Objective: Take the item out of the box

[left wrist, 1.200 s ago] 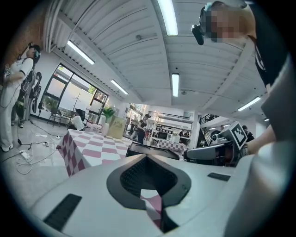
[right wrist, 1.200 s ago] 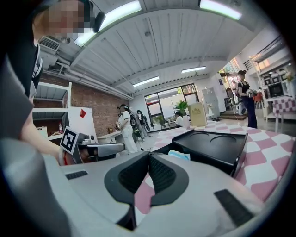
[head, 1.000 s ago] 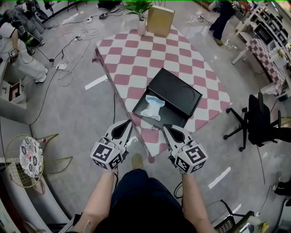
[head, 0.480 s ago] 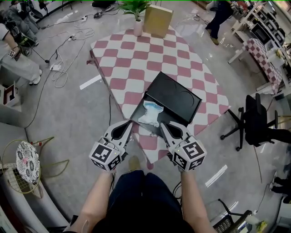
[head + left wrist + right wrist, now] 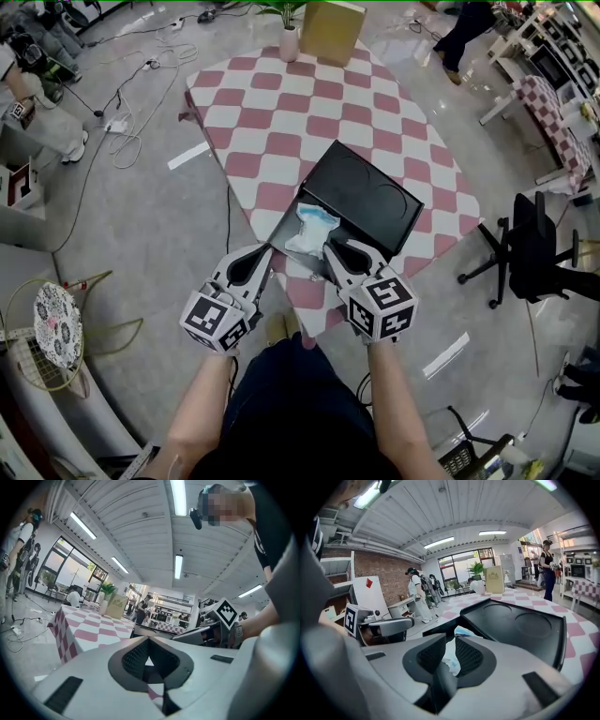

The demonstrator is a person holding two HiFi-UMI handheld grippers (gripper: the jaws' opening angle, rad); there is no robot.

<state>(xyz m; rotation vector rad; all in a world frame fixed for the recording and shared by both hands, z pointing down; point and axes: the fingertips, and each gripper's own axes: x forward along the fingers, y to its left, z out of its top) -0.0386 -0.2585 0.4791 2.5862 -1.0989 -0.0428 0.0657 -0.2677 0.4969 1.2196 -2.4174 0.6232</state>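
A black box (image 5: pixel 287 223) lies open near the front edge of the checked table (image 5: pixel 281 122), its lid (image 5: pixel 367 195) folded back to the right. A white and blue soft item (image 5: pixel 311 228) lies inside. My right gripper (image 5: pixel 327 250) reaches over the box's near rim, just short of the item. Its jaws have just been opening and stand slightly apart. In the right gripper view (image 5: pixel 451 636) the item (image 5: pixel 451 659) shows through the gap, with no pad pressing on it. My left gripper (image 5: pixel 266 252) hovers beside the table's edge, its tips meeting (image 5: pixel 149 638) on nothing.
A potted plant (image 5: pixel 289 42) and a tan box (image 5: pixel 333 30) stand at the table's far end. A black office chair (image 5: pixel 530 248) is to the right. Cables (image 5: pixel 141 84) trail over the floor at the left, and a patterned stool (image 5: pixel 56 323) stands nearby.
My right gripper has moved forward and down, from in front of the table to over the box's near rim. The left gripper has edged slightly forward.
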